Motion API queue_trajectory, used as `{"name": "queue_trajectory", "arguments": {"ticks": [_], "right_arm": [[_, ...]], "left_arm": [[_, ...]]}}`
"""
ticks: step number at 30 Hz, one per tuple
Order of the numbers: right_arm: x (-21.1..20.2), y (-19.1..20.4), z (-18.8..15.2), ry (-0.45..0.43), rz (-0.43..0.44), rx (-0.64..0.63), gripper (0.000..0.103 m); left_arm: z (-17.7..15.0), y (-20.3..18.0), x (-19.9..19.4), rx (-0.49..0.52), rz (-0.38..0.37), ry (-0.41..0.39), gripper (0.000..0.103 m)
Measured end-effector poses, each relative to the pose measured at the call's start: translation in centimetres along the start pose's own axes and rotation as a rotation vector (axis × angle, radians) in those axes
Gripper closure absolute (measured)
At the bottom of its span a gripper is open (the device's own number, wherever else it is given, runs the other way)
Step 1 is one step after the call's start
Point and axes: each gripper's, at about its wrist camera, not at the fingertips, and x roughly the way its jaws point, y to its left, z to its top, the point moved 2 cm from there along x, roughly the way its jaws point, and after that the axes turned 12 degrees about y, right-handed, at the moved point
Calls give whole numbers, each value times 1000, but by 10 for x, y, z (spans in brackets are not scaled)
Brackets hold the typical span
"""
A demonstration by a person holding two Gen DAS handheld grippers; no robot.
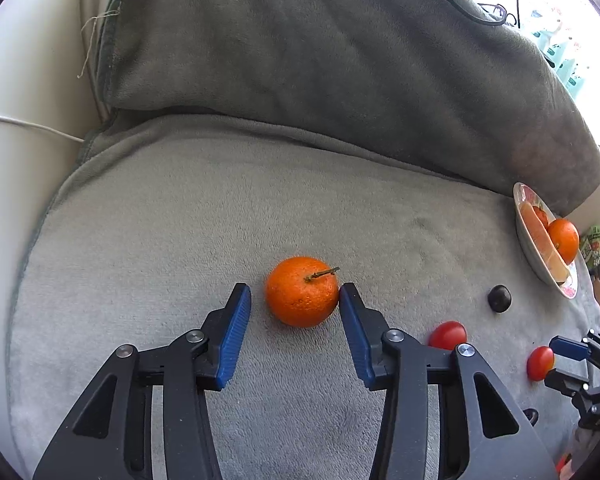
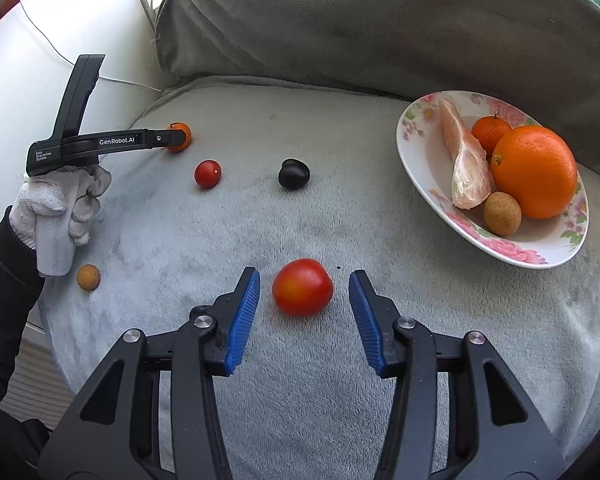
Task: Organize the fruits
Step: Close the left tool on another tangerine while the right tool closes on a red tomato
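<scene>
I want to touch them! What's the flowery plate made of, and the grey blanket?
The flowery plate looks like glazed ceramic, or maybe melamine: it is smooth and glossy, with printed pink flowers. The grey blanket looks like soft fleece: it has a fuzzy matte nap and gentle wrinkles.

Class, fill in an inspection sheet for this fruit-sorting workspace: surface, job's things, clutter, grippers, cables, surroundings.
Surface: grey blanket over a sofa seat.
Job's things: mandarin, two tomatoes, dark plum and small brown fruit loose; floral plate holds an orange, a citrus segment and two small fruits.
Clutter: nothing seen.
Grippers: left gripper straddles the mandarin, one pad touching; right gripper straddles a tomato, gaps both sides.
Cables: white cord, black cord.
Surroundings: cream sofa.
</scene>
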Motion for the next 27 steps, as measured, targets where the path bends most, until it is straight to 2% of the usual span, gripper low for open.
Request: {"name": "queue_trajectory", "arguments": {"ticks": [5,9,27], "right_arm": [[5,1,1,16,-2,-1,56],[9,3,3,28,0,-4,66],[1,1,-1,11,6,7,68]], "left_arm": [[1,0,3,1,-10,3,62],[4,-1,7,2,-16,5,65],[1,-7,1,-11,-40,-12,68]]}}
